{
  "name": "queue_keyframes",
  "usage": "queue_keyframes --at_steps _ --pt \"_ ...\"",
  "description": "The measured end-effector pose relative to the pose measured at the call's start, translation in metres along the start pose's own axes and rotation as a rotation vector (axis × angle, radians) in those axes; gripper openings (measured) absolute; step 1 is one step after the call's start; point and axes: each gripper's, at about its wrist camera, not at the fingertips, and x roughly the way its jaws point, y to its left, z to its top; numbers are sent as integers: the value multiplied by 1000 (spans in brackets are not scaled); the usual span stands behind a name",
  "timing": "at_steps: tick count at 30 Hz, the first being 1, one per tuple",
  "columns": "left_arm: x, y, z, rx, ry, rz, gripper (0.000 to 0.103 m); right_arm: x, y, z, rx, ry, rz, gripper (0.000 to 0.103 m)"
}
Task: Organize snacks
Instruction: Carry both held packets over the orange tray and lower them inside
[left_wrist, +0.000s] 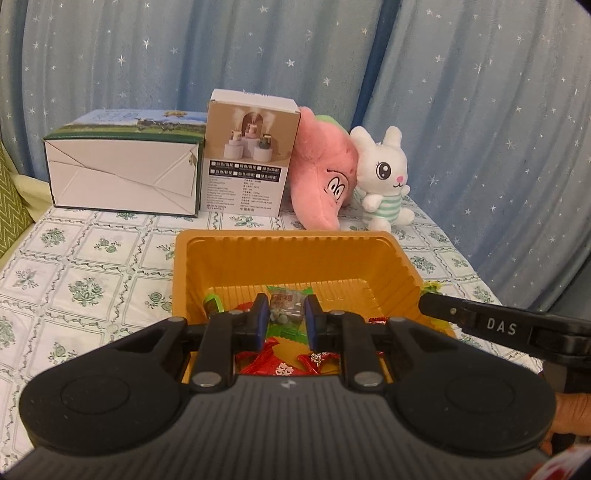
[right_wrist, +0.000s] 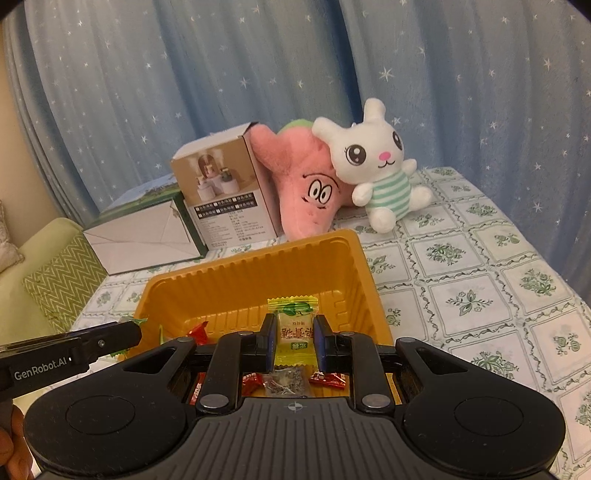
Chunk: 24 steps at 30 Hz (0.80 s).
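Observation:
An orange plastic tray (left_wrist: 288, 254) (right_wrist: 258, 273) sits on the table and holds several wrapped snacks, red candies (left_wrist: 317, 360) among them. My left gripper (left_wrist: 284, 314) is over the tray, shut on a green-edged clear snack packet (left_wrist: 284, 308). My right gripper (right_wrist: 294, 345) is over the tray too, shut on a yellow snack packet (right_wrist: 295, 325). A grey-filled packet (right_wrist: 286, 382) and red candies (right_wrist: 327, 380) lie below it. Each gripper's side shows in the other's view, the right one (left_wrist: 480, 325) and the left one (right_wrist: 74, 350).
A white-and-green box (left_wrist: 125, 170), a brown product box (left_wrist: 247, 158), a pink plush (left_wrist: 325, 173) and a white bunny plush (left_wrist: 384, 177) stand behind the tray against a blue curtain. The floral tablecloth (left_wrist: 92, 280) extends left and right. A green cushion (right_wrist: 62, 273) lies beyond the table's left edge.

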Motion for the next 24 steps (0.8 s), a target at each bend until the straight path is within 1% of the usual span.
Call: queue_keyframes --at_steps 4,8,11,12,14,15,19,24 --pt "9 2 1 -14 7 -10 18 8 -2 -2 0 13 -7 21" --pt "16 -1 2 4 12 -8 19 8 -4 -1 3 12 -10 21" --pt "18 0 2 -2 10 -8 20 8 -5 -2 3 13 -11 21" --pt "19 1 2 -12 6 -16 23 8 -5 -1 3 13 -12 21" --pt "20 6 3 -33 12 -46 43 8 -6 -2 4 15 -11 21" --pt "19 8 2 -42 6 -43 54 8 -6 -2 3 15 -10 21" --pt "16 12 3 -33 -4 -8 54 7 -7 -2 11 13 -10 21" --pt "13 17 2 -43 -4 14 54 7 -5 -1 10 13 -2 21"
